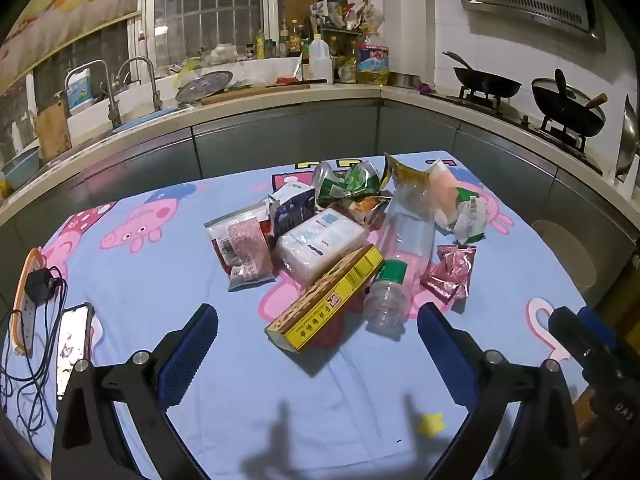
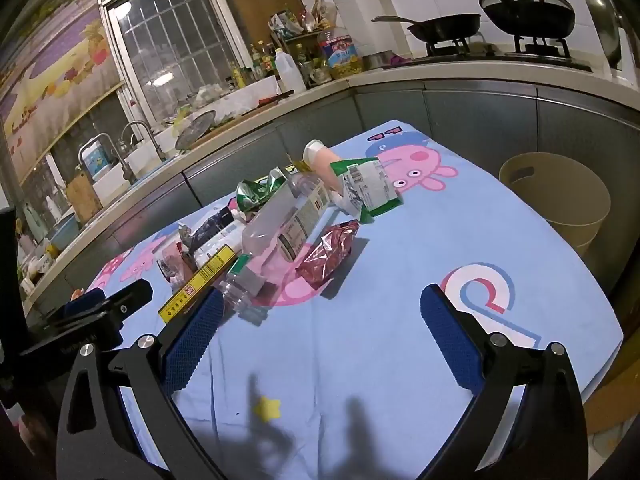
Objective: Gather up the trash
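Only the right wrist view shows the beige bin (image 2: 560, 196) standing off the table's (image 2: 400, 344) far right edge; only the left view shows the phone (image 1: 74, 344) and power strip (image 1: 24, 300) at the left edge. Both claws, left (image 1: 318, 320) and right (image 2: 320, 304), gape wide and empty. The trash pile (image 1: 340, 236) lies mid-table just ahead of them, the clear bottle (image 1: 386, 304) and yellow box (image 1: 328, 300) nearest.
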`<move>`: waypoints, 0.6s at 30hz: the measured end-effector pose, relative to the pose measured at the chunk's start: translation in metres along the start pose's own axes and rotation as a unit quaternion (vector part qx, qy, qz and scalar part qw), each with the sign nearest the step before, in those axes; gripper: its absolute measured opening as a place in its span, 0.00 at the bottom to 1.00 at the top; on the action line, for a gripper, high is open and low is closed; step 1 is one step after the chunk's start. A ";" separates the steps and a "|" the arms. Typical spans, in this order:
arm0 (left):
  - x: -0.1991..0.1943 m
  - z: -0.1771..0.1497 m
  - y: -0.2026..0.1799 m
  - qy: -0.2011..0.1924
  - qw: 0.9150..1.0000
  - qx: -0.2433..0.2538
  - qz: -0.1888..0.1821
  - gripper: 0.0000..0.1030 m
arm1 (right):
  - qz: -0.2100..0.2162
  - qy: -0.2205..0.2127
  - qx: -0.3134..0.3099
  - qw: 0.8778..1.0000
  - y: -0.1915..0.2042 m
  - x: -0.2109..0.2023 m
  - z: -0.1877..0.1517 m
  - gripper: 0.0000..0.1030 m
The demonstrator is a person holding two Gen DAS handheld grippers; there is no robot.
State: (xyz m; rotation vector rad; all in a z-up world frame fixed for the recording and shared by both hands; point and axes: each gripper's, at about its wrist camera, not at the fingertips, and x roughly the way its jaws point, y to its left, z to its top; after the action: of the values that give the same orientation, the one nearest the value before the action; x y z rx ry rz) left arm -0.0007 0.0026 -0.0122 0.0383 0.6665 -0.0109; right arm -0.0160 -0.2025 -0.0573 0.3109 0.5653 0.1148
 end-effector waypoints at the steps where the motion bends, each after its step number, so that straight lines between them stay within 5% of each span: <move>1: 0.000 -0.001 0.000 0.000 1.000 0.001 0.001 0.96 | 0.000 0.000 0.000 1.000 0.000 -0.001 0.000 0.94; 18: 0.003 -0.019 0.001 0.008 1.000 0.002 -0.003 0.96 | -0.018 -0.033 0.000 0.999 -0.004 -0.003 0.002 0.94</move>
State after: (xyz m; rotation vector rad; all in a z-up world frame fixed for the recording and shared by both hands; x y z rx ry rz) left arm -0.0099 0.0040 -0.0289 0.0401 0.6821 -0.0177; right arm -0.0173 -0.2070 -0.0548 0.3039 0.5045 0.0694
